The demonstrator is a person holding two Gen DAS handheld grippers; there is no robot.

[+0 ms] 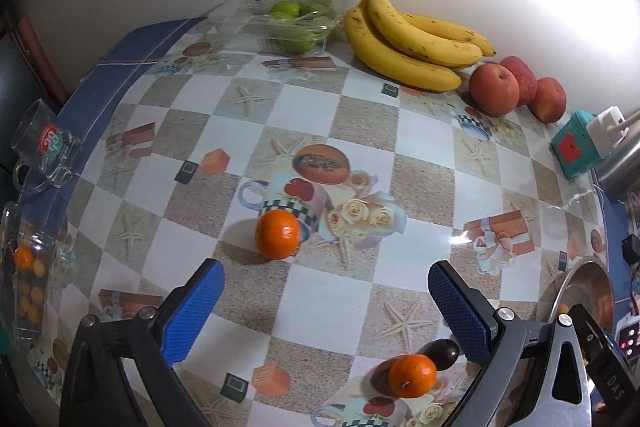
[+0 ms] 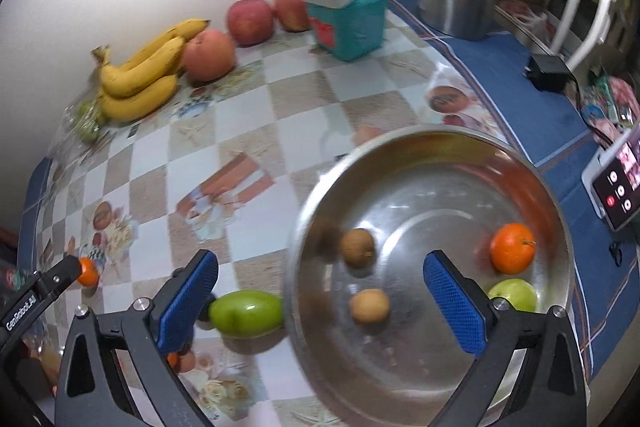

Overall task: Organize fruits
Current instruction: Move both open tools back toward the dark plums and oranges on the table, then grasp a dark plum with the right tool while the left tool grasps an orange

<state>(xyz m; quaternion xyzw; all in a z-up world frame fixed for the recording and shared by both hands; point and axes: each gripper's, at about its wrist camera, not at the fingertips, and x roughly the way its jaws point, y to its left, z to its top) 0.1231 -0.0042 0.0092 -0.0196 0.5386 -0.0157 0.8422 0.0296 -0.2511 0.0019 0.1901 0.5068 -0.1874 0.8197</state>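
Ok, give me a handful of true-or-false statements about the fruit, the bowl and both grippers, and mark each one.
1. The metal bowl holds one orange. True.
2. The left gripper is shut on an orange. False: its fingers stand apart with nothing between them; the nearest orange lies on the table ahead of them.
3. The bananas lie by the wall next to the red apples. True.
4. Both green apples are in the bowl. False: one green apple is inside, the other green apple lies on the table just outside the rim.
5. The right gripper is open above the bowl. True.
6. The bowl contains three brown fruits. False: two brown fruits show inside.
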